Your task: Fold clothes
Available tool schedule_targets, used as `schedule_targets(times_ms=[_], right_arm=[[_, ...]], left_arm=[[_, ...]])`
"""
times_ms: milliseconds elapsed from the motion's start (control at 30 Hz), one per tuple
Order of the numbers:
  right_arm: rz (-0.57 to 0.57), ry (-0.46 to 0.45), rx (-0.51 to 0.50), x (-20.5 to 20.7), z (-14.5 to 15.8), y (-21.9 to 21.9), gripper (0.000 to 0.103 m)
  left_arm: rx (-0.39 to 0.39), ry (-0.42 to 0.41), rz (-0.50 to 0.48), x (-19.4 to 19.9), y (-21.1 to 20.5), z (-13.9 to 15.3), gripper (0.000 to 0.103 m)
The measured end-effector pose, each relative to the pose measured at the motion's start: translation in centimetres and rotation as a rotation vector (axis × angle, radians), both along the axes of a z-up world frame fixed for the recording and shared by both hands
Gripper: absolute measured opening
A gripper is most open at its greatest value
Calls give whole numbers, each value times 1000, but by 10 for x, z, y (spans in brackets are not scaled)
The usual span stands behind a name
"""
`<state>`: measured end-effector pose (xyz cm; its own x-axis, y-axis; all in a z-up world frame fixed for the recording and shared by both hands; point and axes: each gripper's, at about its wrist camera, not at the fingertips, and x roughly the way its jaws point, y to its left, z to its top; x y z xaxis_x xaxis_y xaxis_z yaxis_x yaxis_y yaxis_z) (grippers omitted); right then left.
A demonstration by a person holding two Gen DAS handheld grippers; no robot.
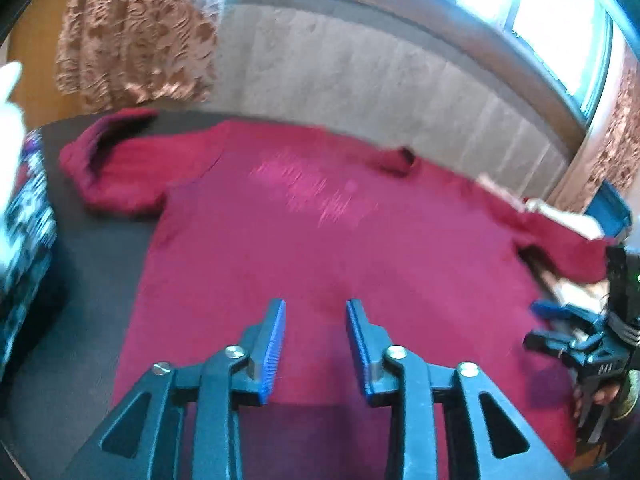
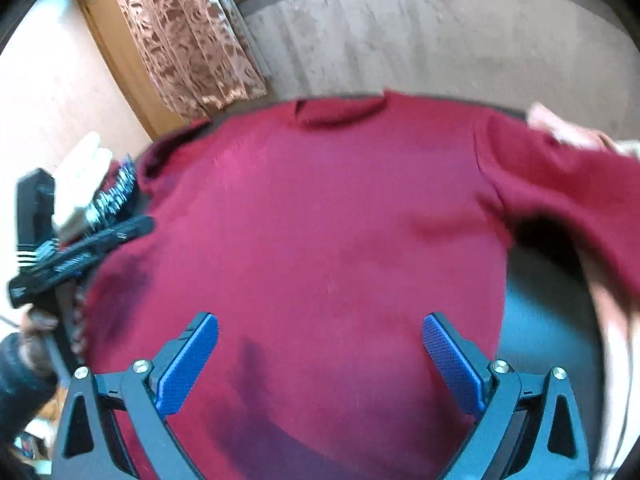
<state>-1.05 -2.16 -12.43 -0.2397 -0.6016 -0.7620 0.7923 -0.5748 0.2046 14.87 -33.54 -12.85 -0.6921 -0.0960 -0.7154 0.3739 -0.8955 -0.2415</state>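
A dark red T-shirt (image 1: 320, 220) lies spread flat on a dark table (image 1: 92, 272), collar (image 1: 400, 158) at the far side and one short sleeve (image 1: 112, 168) out to the left. My left gripper (image 1: 316, 304) hovers over the shirt's near hem, open, with a narrow gap and nothing between its blue pads. The right gripper (image 1: 540, 326) shows at the right edge, held by a hand. In the right wrist view the T-shirt (image 2: 320, 208) fills the frame and its right sleeve (image 2: 560, 200) droops past the table edge. My right gripper (image 2: 320, 320) stands wide open above the cloth. The left gripper (image 2: 140, 228) is at the far left.
A stack of patterned folded clothes (image 1: 24, 220) sits at the table's left side. Behind the table are a pale panelled wall (image 1: 360, 60), lace curtains (image 1: 132, 28) and a bright window (image 1: 552, 12). Bare dark table (image 2: 540, 320) shows right of the shirt.
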Motion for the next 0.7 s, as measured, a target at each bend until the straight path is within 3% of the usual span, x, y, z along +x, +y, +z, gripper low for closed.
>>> schedule_targets(times_ms=[233,333,500,700], right_arm=[[4,75,22,9,-8,1,103],[61,117,70,14,-9,2,103],[61,73,18,7,-10,17,103],[41,147,101,27,-10,8,103]], left_arm=[[-55,89,21,41,13,-17,43],[-92,87,12,43,18,-17,43],[-42,72,3,36,8,-14,43],[33,42,50,47,2,-4,47]])
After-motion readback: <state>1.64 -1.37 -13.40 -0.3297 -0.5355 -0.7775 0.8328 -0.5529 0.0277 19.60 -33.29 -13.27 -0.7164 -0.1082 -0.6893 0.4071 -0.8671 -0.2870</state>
